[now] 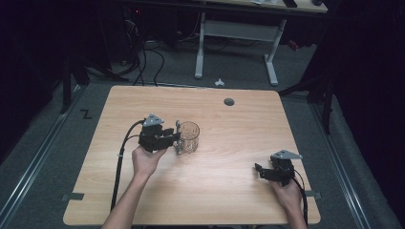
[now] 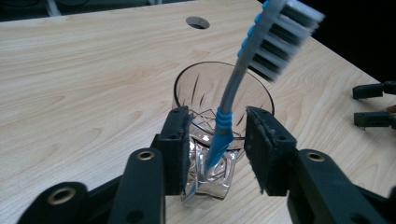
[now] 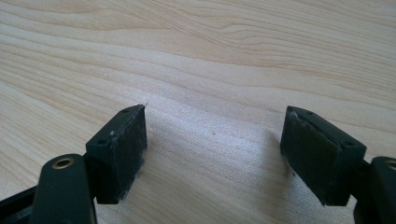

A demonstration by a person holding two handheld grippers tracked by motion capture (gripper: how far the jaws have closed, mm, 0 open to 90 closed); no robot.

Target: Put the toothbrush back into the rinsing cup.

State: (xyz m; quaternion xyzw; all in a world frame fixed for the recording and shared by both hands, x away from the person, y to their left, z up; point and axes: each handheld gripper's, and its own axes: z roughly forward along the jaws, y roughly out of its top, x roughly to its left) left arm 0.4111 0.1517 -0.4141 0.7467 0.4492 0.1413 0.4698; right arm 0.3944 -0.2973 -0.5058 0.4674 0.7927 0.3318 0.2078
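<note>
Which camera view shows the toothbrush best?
The left gripper view: the toothbrush appears large there, standing in the glass, its bristles up and its blue and grey handle between the open left claw. In the high view it is a small grey stick at the glass. The right gripper view looks at bare table.

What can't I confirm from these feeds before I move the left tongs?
- Toothbrush head: blurred, left gripper view; bristle detail unclear.
- Toothbrush handle tip: distorted behind the glass wall; resting point unclear.
- Left tongs: whether the pads touch the glass, too small in the high view.
- Right tongs: open over bare table.
</note>
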